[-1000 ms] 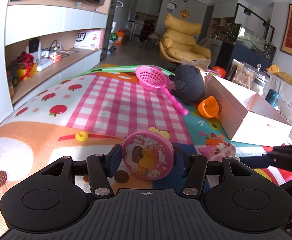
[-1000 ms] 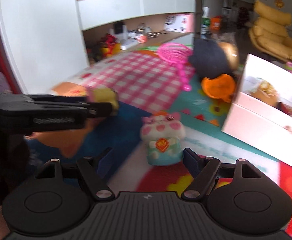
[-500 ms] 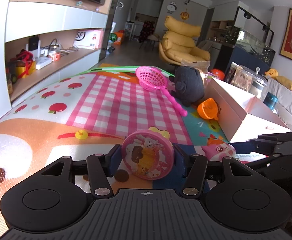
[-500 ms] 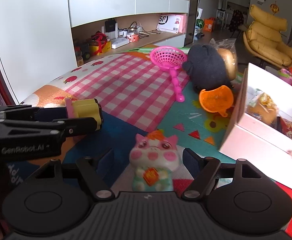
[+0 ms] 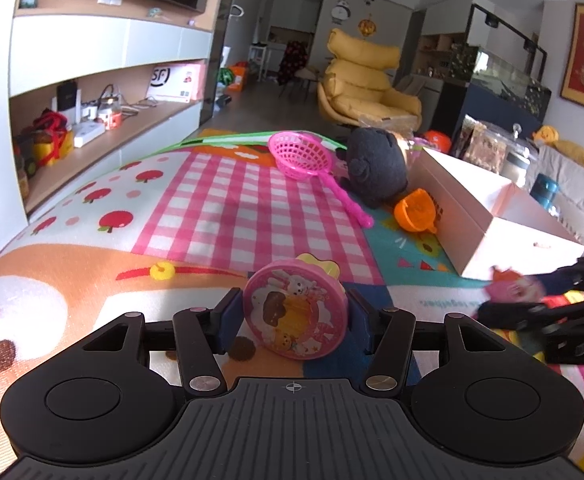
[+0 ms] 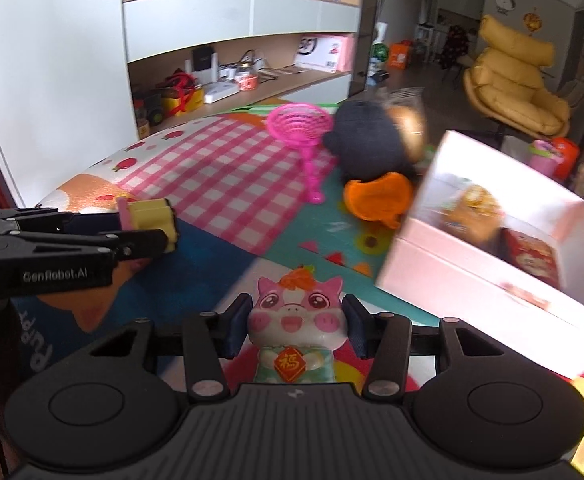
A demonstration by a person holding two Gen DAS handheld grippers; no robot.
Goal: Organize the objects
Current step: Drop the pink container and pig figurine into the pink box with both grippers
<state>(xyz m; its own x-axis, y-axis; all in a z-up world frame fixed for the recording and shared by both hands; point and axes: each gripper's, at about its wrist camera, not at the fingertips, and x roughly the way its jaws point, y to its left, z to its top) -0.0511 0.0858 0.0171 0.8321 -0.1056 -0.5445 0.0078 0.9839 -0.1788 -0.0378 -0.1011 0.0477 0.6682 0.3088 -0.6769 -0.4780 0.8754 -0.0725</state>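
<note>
**Toys in both tools, box not yet reached**

Toys are what we are sorting, and we carry one in each hand. Our left tool (image 5: pixel 295 314) is pinching a round pink toy (image 5: pixel 295 314) with a cartoon face; its yellow back part (image 6: pixel 150 216) shows from the right wrist view, sticking out past the fingers. Our right tool (image 6: pixel 296 330) is pressed in on a pink pig figurine (image 6: pixel 296 330), the pads sitting against its cheeks. Both hang over the play mat (image 5: pixel 232 208), near the open white box (image 5: pixel 491 216), which already holds some items.

What could go wrong, as we judge it:

- The pig is smooth and rounded, held only at the head. A quick swing toward the box could let it twist or slip out between the pads.
- The round toy is gripped across its edge and sits tilted; a bump could rotate it loose.
- Our two tools are close together, the left one crossing just beside the right. If both head for the box at once they may collide.
- The box wall stands between the pig and the inside. Too low a path would knock the figurine against the rim or shove the box.
- The orange cup (image 5: pixel 416 210), pink net scoop (image 5: pixel 303 156) and dark plush (image 5: pixel 375 168) lie beside the box and could be nudged by a wide sweep.
</note>
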